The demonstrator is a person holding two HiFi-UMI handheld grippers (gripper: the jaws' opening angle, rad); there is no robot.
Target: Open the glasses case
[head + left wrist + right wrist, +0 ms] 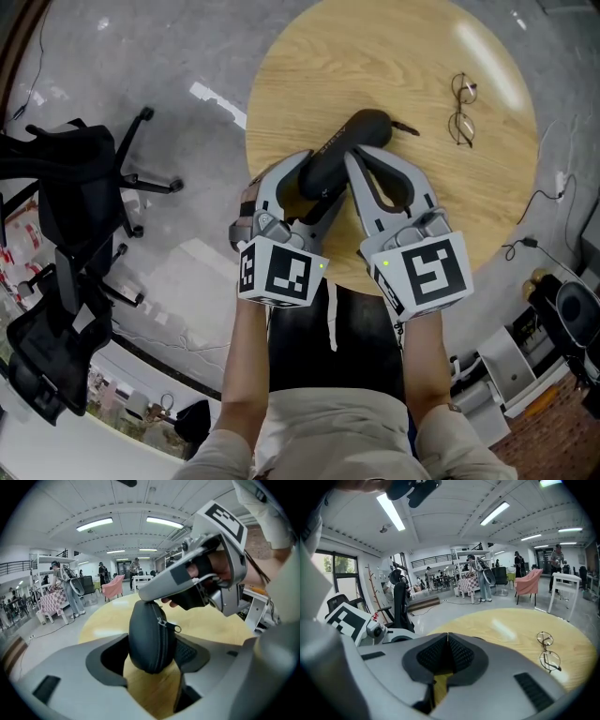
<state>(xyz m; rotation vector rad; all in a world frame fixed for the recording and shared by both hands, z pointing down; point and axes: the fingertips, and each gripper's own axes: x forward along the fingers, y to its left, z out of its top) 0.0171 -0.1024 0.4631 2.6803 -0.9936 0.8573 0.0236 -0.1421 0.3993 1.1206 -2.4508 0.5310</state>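
A black zipped glasses case (361, 131) lies in the middle of the round wooden table (309, 75). My left gripper (314, 183) has its jaws on both sides of the case's near end. In the left gripper view the case (150, 639) stands on edge between the pads, zip closed, with the zip pull (174, 627) hanging free. My right gripper (349, 155) is shut, and its tips (143, 596) rest on the top of the case. In the right gripper view the jaws (447, 637) meet with nothing seen between them.
A pair of wire-rimmed glasses (461, 110) lies on the table's far right, also seen in the right gripper view (546, 651). Black office chairs (75, 206) stand on the floor to the left. A pink chair (528, 584) and people are far off.
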